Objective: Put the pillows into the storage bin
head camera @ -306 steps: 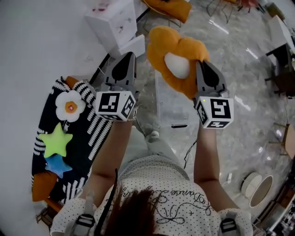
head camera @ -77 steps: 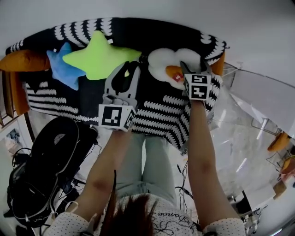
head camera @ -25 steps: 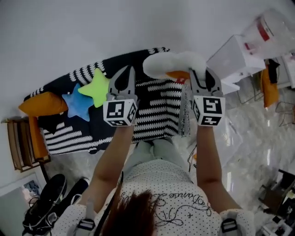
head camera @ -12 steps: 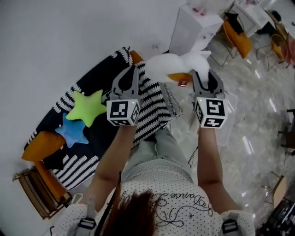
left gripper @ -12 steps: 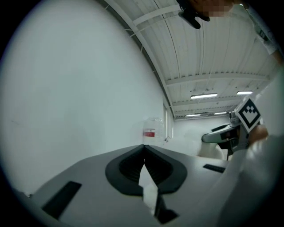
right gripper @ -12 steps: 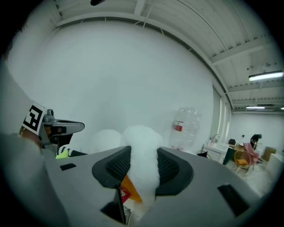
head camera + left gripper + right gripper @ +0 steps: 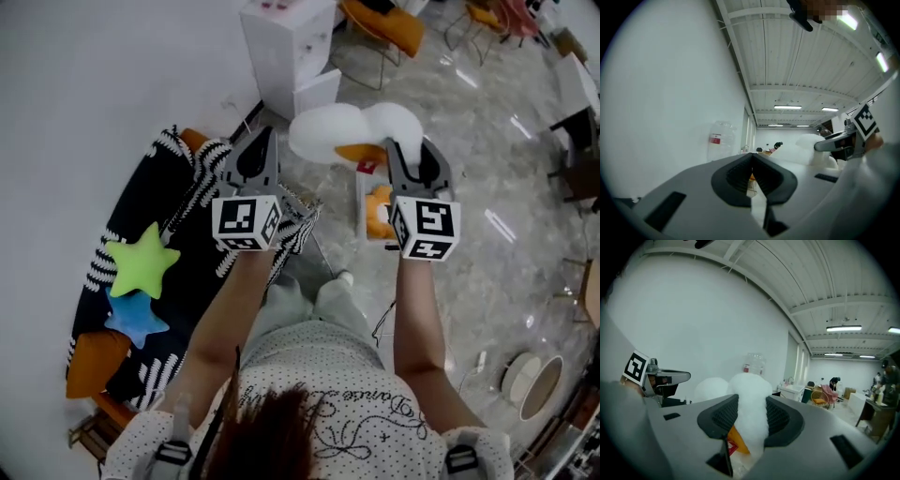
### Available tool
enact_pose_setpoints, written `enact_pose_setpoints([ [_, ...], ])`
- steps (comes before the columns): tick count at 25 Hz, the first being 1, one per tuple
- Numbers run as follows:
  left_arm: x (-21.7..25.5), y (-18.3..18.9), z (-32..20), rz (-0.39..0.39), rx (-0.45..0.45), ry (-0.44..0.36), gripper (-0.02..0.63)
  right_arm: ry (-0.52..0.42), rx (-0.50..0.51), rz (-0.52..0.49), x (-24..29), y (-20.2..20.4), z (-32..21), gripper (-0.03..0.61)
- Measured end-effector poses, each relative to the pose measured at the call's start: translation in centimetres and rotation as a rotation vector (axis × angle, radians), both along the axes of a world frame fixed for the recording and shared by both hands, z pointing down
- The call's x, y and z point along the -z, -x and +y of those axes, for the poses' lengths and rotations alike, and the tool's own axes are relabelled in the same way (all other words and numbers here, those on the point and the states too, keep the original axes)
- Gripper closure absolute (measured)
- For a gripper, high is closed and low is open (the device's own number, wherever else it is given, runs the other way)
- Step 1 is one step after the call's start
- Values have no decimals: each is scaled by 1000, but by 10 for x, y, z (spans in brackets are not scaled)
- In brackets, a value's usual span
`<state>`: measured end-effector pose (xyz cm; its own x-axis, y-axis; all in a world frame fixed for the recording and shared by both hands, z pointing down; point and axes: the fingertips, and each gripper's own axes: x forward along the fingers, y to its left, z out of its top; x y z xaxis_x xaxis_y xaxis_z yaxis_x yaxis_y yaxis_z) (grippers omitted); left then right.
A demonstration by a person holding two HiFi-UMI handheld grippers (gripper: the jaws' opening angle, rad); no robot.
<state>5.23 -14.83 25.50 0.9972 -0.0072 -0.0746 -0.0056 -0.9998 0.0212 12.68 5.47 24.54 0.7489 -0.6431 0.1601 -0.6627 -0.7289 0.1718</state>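
Two grippers show in the head view. The right gripper [image 7: 410, 150] is clenched on the white fluffy egg-shaped pillow with an orange centre [image 7: 352, 131], at upper centre of the frame. In the right gripper view this pillow [image 7: 750, 399] is squeezed between both pads. The left gripper [image 7: 262, 141] is fully closed on nothing. Just below the pillow in the frame, a clear plastic storage bin [image 7: 360, 220] contains an orange plush pillow [image 7: 378, 211]. At lower left, a green star-shaped pillow [image 7: 141, 265] and a blue star-shaped pillow [image 7: 134, 317] lie on a black-and-white patterned blanket [image 7: 192, 281].

White wall [image 7: 84, 94], glossy marble floor [image 7: 497, 159], white cabinet [image 7: 286, 47], orange chair [image 7: 392, 25].
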Motion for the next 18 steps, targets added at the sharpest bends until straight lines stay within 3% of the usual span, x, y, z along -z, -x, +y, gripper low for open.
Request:
enact_pose_setpoints([
  [8, -4, -57, 142, 10, -106, -11, 611, -12, -88, -2, -3, -34, 144, 417],
  [18, -31, -133, 234, -24, -200, 6, 611, -5, -196, -47, -36, -88, 243, 417],
])
